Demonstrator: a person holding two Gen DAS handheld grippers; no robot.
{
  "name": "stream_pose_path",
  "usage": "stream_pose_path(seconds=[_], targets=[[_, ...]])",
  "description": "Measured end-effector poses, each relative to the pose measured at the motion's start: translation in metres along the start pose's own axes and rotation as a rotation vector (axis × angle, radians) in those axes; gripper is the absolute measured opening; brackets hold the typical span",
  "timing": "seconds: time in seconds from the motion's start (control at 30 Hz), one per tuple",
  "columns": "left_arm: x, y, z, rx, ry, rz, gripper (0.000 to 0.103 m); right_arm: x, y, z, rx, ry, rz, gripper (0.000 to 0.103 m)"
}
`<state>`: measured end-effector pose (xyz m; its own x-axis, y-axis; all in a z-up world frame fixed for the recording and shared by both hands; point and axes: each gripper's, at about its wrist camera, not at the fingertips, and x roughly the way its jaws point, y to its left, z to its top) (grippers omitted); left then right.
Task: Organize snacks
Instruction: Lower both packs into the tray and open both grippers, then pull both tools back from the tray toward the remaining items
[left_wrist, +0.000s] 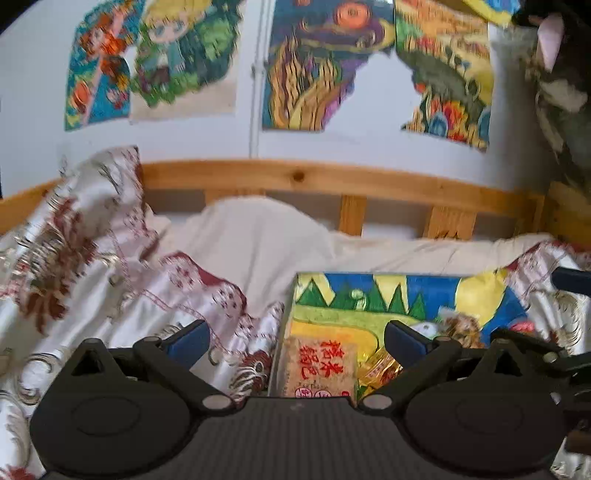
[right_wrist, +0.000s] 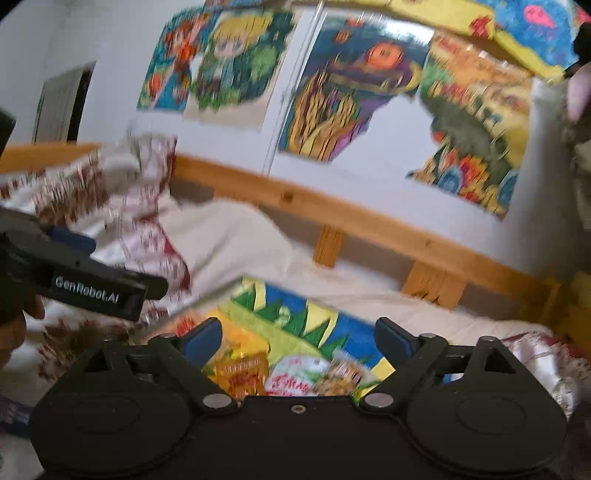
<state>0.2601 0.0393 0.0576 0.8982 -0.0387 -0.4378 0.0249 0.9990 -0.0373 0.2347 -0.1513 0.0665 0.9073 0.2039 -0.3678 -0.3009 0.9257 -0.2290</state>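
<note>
From the left wrist, the left tool (left_wrist: 297, 341) was seen spread wide and empty above the bed (left_wrist: 258, 236). A tan packet (left_wrist: 320, 369) lay on the painted board (left_wrist: 369, 317), at its left edge. It was judged light, crinkly and best pinched across a sealed edge.

From the right wrist, the right tool (right_wrist: 298, 341) was likewise spread and empty. Soft, slippery packets (right_wrist: 295, 380) were clustered on the board below it.
</note>
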Motion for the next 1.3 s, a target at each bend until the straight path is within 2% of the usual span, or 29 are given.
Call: stream_pose_path(seconds=[0.27,0.43,0.87,1.3], targets=[[-0.066,-0.001,0.000,0.019,-0.078,0.001,0.102,-0.073,-0.009,0.017,0.070,-0.094,0.006,0.101],[-0.102,0.001,-0.011,-0.002,-0.082,-0.007,0.102,-0.109,-0.011,0.015,0.111,-0.100,0.008,0.102],[-0.168,-0.002,-0.039,0.002,-0.081,0.027,0.103,-0.171,0.000,-0.014,0.196,-0.051,0.036,0.102],[-0.192,-0.007,-0.076,0.016,-0.021,0.050,0.103,-0.195,0.002,-0.051,0.266,0.017,0.026,0.102]])
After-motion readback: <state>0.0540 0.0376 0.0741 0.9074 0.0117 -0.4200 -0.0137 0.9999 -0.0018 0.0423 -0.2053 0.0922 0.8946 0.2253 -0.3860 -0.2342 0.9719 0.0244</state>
